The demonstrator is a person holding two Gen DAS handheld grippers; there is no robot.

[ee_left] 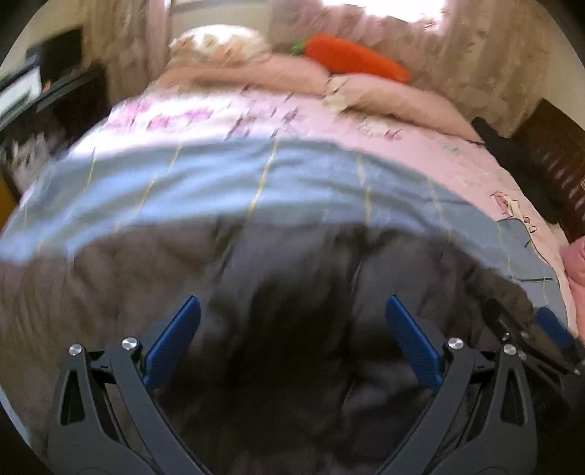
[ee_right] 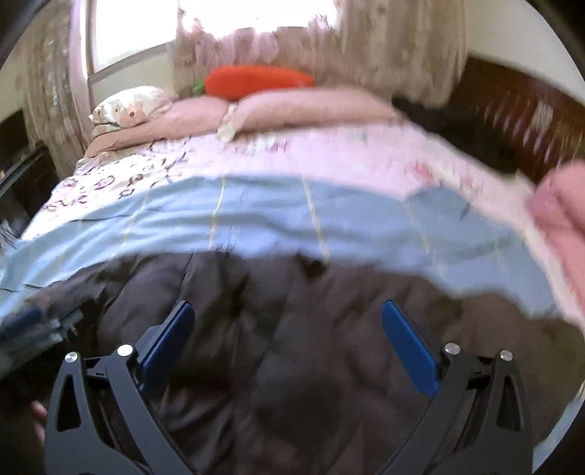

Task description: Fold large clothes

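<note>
Left wrist view: left tool [ee_left: 292,314], fingers spread wide, nothing between them, above the dark garment [ee_left: 285,292].
Right wrist view: right tool [ee_right: 289,321], fingers spread wide, gripping nothing, over the same garment [ee_right: 292,329].
Garment: large, dark grey-brown, padded-looking; lies rumpled on the near part of the bed, touching the blue band of the cover. Both views blurred; its type is unclear.
Bed: pink floral cover [ee_right: 329,149] with a light blue striped band [ee_right: 256,215] across it.
Head of bed: pink pillows [ee_right: 292,109], a patterned pillow [ee_right: 128,106] beside them.
On pillows: orange carrot-shaped cushion [ee_right: 256,82].
Room: bright window [ee_right: 135,33], patterned curtains [ee_right: 384,47], dark wooden furniture [ee_right: 519,113] to the right of the bed.
</note>
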